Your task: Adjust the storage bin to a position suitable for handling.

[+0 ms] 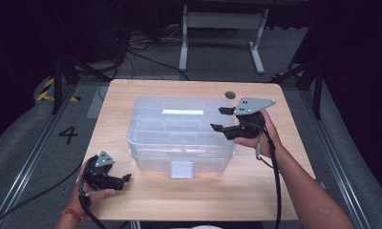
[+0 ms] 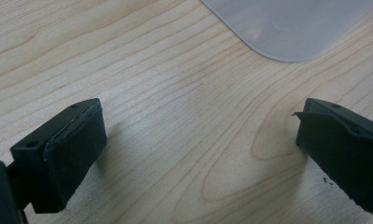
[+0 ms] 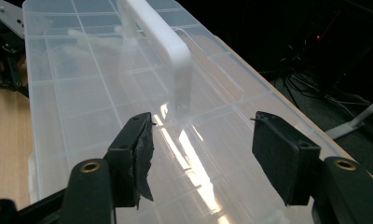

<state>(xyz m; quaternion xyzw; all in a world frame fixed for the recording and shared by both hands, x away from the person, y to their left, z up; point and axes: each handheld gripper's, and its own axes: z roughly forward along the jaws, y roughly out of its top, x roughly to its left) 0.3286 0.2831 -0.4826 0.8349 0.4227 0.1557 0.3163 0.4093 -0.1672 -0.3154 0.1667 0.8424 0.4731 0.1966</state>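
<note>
High view: clear plastic organizer box (image 1: 179,133) sits mid-tabletop (image 1: 284,181), lid apparently down and front latch (image 1: 181,169) seemingly shut, though I can't be sure from here.
Right gripper (image 1: 221,119): I hold it at the box's right end, fingers (image 3: 133,154) spread, nothing pinched; white handle (image 3: 170,51) lies just ahead.
Left gripper (image 1: 124,179): resting near the box's front-left corner, fingers (image 2: 72,149) spread wide over bare wood.
Progress: approach only; the grasp and everything after remain.

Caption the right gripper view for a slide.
Right gripper, jaws open, over the lid of a clear plastic box, facing its white handle.
</note>
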